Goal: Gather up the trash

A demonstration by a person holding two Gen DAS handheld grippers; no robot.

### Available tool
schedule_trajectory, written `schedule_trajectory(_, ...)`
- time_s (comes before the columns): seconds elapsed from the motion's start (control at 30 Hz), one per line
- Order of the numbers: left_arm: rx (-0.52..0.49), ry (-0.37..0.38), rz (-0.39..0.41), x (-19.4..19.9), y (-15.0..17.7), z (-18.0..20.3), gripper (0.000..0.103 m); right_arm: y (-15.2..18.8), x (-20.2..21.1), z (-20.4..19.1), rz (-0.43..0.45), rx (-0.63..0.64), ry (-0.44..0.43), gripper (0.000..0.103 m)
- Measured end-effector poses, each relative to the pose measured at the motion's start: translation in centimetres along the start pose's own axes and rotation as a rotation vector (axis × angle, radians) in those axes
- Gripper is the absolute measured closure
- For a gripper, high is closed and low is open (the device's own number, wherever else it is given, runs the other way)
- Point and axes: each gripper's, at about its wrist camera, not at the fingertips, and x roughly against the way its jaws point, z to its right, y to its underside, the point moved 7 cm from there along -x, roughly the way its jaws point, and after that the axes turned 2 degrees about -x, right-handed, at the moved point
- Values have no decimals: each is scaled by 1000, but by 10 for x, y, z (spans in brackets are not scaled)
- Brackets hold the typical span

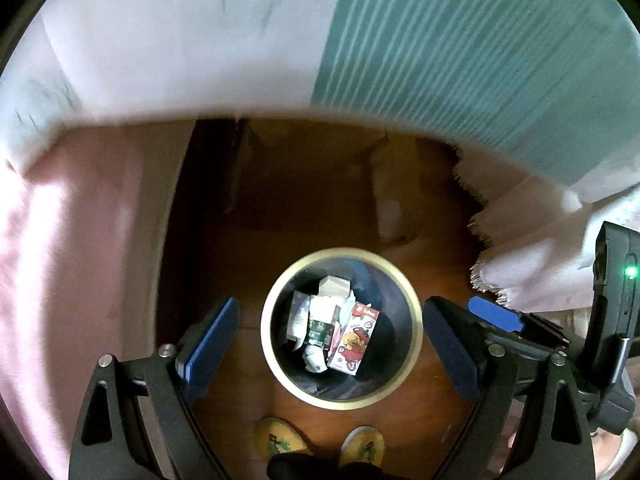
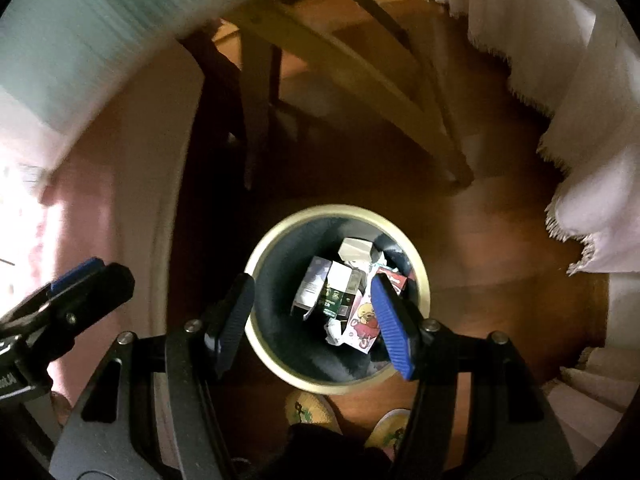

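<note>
A round waste bin with a cream rim [image 1: 416,324] [image 2: 256,252] stands on the wooden floor below both grippers. Inside lie several pieces of trash: a pink cartoon carton [image 1: 354,340] [image 2: 362,326], a white and green box [image 1: 320,322] [image 2: 338,292] and crumpled paper [image 1: 314,360] [image 2: 334,330]. My left gripper [image 1: 332,344] is open and empty, held above the bin. My right gripper [image 2: 314,318] is open and empty, also above the bin. The right gripper shows at the right edge of the left wrist view [image 1: 496,316], the left gripper at the left edge of the right wrist view [image 2: 76,280].
A bed with pink sheet [image 1: 80,240] and white and teal bedding [image 1: 440,60] lies beyond and left. A fringed white cloth [image 2: 592,200] hangs at right. A wooden chair's legs [image 2: 360,68] stand behind the bin. Yellow slippers [image 1: 280,436] are at the bottom.
</note>
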Motion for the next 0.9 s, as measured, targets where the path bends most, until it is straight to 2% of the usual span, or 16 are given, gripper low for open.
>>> schedule_trajectory(0.1, -18, -4, 17, 39, -14, 7, 9, -6, 40, -12, 11, 17, 0, 46)
schedule_trajectory(0.3, -43, 17, 53, 141, -51, 30, 9, -25, 131, -45, 30, 46, -9, 46)
schedule_trajectory(0.47, -99, -6, 119, 233, -85, 54, 9, -50, 230, -81, 77, 80, -25, 45)
schedule_trajectory(0.63, -112, 1, 193, 315, -120, 76, 9, -79, 324, -114, 149, 114, -3, 45)
schedule_trajectory(0.73, -107, -12, 242, 353, -137, 84, 9, -96, 372, -125, 188, 119, 30, 45)
schedule_trajectory(0.9, -89, -24, 310, 404, -164, 93, 9, -119, 437, -144, 263, 123, 31, 45)
